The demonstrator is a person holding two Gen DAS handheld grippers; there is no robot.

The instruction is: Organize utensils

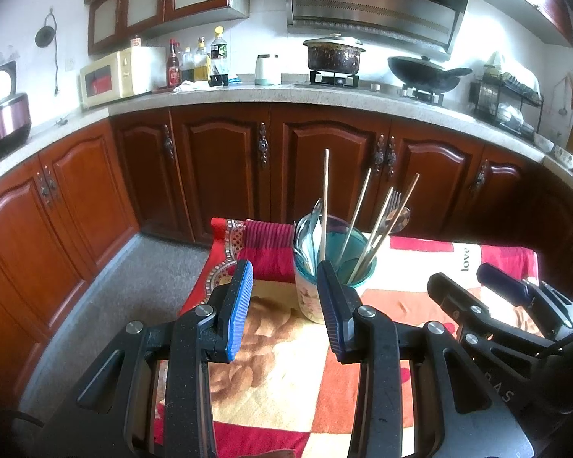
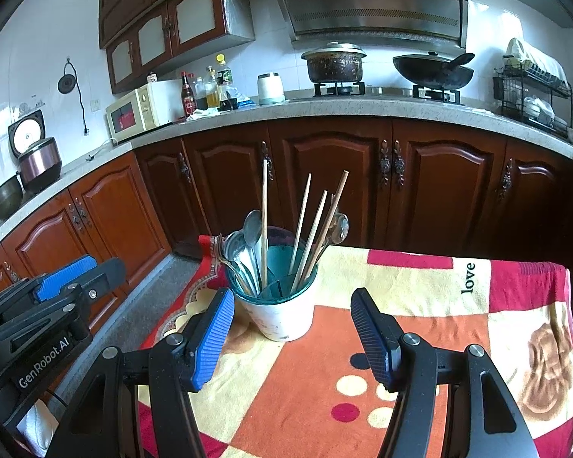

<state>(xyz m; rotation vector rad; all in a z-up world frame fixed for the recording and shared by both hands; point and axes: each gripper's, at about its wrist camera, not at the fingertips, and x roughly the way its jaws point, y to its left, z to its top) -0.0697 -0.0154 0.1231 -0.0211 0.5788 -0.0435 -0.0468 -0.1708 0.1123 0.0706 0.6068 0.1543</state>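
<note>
Teal-lined white cup [image 2: 282, 316] on a red-orange patchwork cloth [image 2: 458, 305].

Daylit kitchen: white tiled wall [image 2: 57, 30], dark wooden cabinets [image 2: 324, 175], grey floor [image 1: 141, 286].

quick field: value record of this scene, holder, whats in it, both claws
holder: white cup with teal liner, upright on the patterned cloth
contents: wooden chopsticks, metal spoons, a fork, all standing in the cup
left claw: open, empty, just short of the cup
right claw: open, empty, cup ahead between its fingers
loose utensils on cloth: none visible
background: kitchen counter with pots and bottles
</note>
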